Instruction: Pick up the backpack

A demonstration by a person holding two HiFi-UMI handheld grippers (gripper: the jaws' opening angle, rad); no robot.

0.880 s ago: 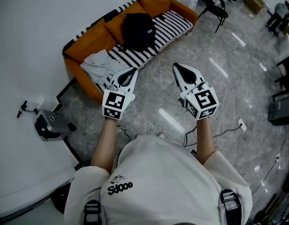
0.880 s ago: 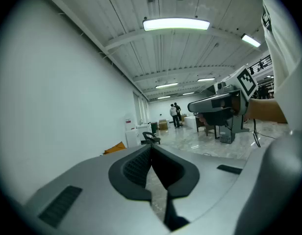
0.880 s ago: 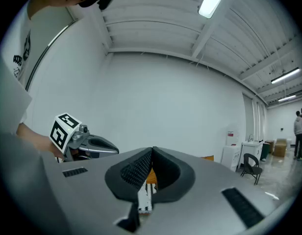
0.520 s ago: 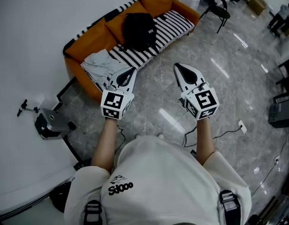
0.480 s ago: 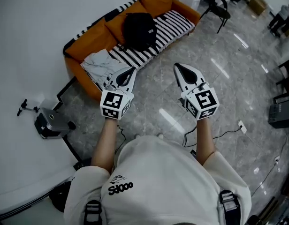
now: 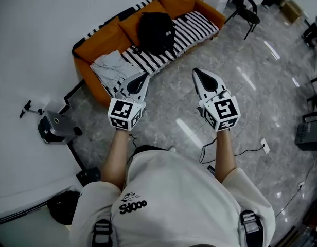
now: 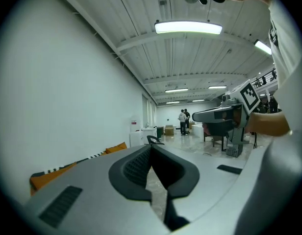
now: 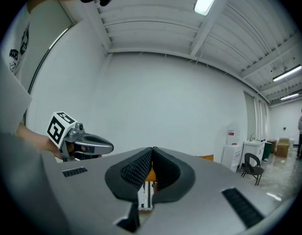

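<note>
Holding my left gripper [image 6: 142, 77] and right gripper [image 6: 196, 72] closed and empty, I see floor [image 6: 171, 94] between them and the backpack [image 6: 155, 31] on the sofa [image 6: 94, 41].

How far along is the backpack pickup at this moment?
Nothing done yet: the black backpack lies on the orange sofa, untouched. In hand: the left gripper and right gripper, both shut and empty, are held over the floor short of the sofa. Left: close in, open a gripper, grip the backpack and lift it.
</note>
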